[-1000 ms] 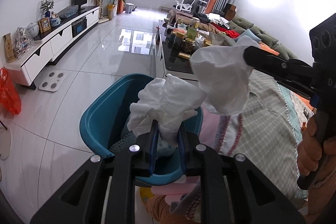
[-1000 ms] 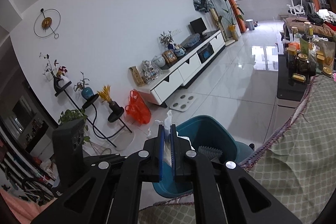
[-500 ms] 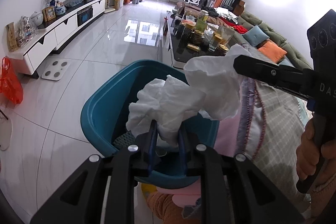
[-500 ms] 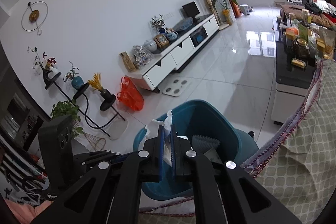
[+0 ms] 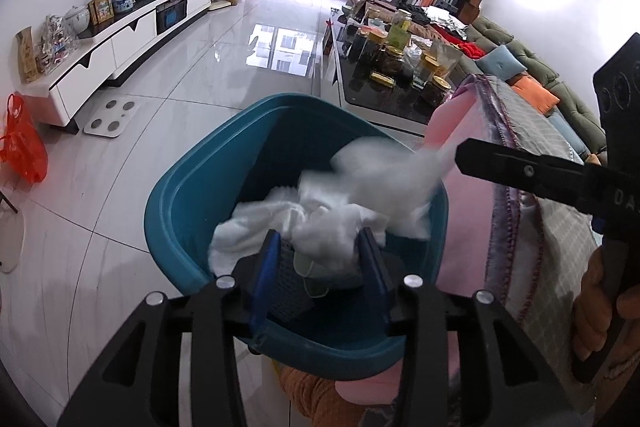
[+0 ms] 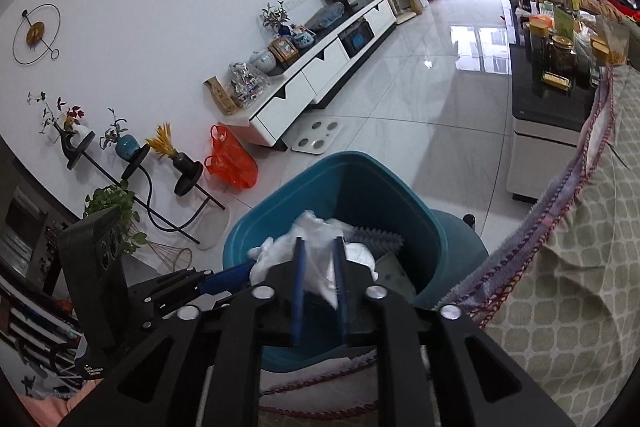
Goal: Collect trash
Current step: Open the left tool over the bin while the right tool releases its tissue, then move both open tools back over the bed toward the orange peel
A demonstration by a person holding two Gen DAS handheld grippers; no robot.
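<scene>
Both my hand-held grippers, left (image 5: pixel 318 255) and right (image 6: pixel 319 269), are opening now, releasing the 2 tissues (image 5: pixel 320 217) into the bin (image 5: pixel 192 195).

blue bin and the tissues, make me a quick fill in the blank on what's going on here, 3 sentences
1. Both crumpled white tissues are over the open top of a bin whose colour is ____.
2. The red-orange plastic bag sits on the floor beside the end of the white TV ____.
3. The left gripper and right gripper have jaws that are ____, letting go of the tissues.

Missing words: blue; cabinet; opening
</scene>
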